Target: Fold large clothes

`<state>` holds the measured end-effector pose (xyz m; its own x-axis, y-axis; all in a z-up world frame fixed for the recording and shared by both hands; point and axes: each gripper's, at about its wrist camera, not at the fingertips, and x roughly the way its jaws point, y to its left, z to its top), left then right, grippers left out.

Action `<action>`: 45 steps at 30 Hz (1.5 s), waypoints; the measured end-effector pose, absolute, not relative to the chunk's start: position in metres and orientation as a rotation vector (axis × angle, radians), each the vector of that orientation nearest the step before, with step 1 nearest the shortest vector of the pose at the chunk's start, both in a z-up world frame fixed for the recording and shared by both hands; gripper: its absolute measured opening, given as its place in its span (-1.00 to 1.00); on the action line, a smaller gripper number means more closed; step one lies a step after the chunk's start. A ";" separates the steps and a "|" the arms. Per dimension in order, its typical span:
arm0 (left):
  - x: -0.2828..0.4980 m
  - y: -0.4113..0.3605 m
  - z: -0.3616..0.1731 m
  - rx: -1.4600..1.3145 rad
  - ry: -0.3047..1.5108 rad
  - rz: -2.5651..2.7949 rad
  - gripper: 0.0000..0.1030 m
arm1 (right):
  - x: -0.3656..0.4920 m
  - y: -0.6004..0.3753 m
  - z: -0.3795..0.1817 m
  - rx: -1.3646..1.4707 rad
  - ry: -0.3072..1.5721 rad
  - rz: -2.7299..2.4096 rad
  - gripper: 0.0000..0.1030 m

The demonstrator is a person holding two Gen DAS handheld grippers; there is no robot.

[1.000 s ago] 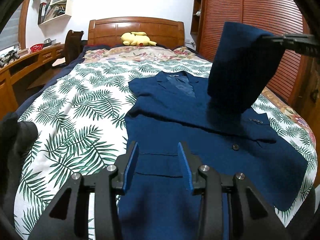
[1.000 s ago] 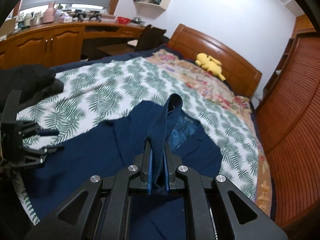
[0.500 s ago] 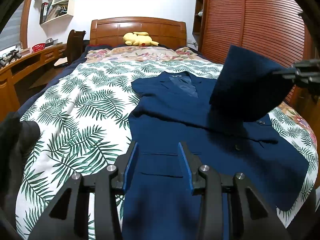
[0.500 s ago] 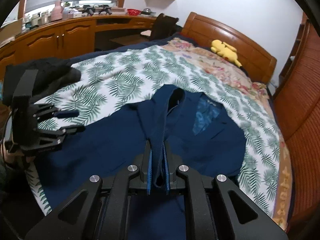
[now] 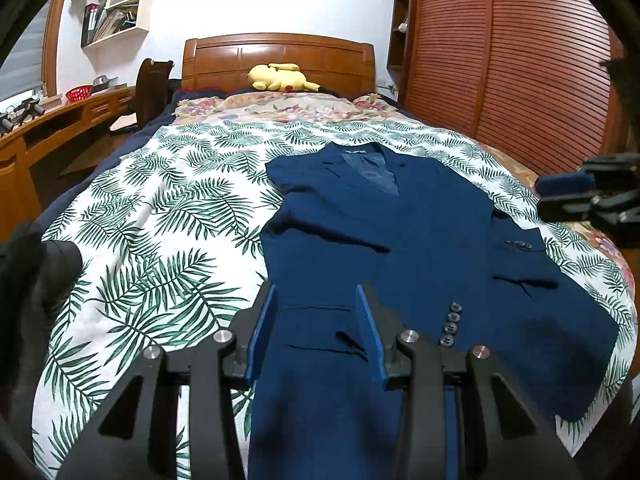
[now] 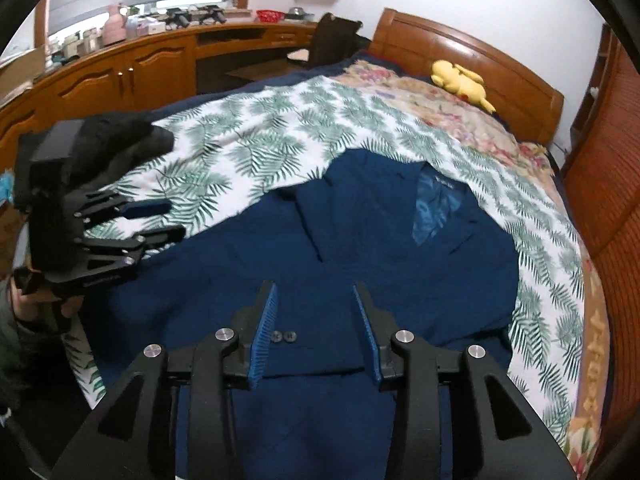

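Before you: a wooden-framed bed [image 5: 280, 54] covered by a palm-leaf print sheet [image 5: 160, 216], with a floral cover [image 5: 288, 106] toward the headboard. A navy suit jacket [image 5: 400, 248] lies flat on the sheet, front up. A yellow plush toy [image 5: 280, 77] rests by the headboard; a dark garment [image 6: 120, 136] sits at the sheet's near corner.

A yellow plush toy [image 5: 282, 77] lies at the carved wooden headboard [image 5: 280, 56] of the bed, above a white bedspread with green fern leaves [image 5: 172, 216]. A long wooden counter [image 6: 132, 68] carries a red basket [image 5: 78, 93]; a slatted wooden wardrobe [image 5: 500, 52] stands opposite.
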<state>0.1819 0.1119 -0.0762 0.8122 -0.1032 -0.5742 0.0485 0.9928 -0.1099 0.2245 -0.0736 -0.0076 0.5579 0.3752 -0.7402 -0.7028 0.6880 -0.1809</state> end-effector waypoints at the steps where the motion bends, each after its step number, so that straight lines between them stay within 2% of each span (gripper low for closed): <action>1: 0.182 0.113 -0.077 -0.091 0.619 -0.081 -0.24 | 0.227 -0.074 -0.013 -0.490 0.742 0.661 -0.27; 18: 0.176 0.118 -0.096 -0.052 0.662 -0.042 -0.24 | 0.258 -0.076 -0.140 -0.305 0.917 0.669 -0.25; 23: 0.174 0.119 -0.101 -0.053 0.672 -0.033 -0.24 | 0.259 -0.081 -0.141 -0.269 0.918 0.676 -0.19; 25: 0.170 0.119 -0.104 -0.059 0.684 -0.026 -0.24 | 0.257 -0.081 -0.140 -0.279 0.910 0.660 -0.08; 29: 0.153 0.118 -0.105 -0.064 0.686 -0.010 -0.24 | 0.248 -0.090 -0.134 -0.274 0.905 0.650 0.01; 34: 0.128 0.114 -0.103 -0.058 0.698 0.012 -0.24 | 0.224 -0.121 -0.122 -0.326 0.890 0.632 0.28; 45: 0.097 0.101 -0.106 0.020 0.745 0.022 -0.24 | 0.165 -0.225 -0.112 -0.424 0.802 0.490 0.30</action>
<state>0.0966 0.1006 -0.1058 0.7348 0.0276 -0.6777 -0.0132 0.9996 0.0264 0.1653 -0.2253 -0.1123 0.5960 0.2523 -0.7623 -0.5633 0.8080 -0.1729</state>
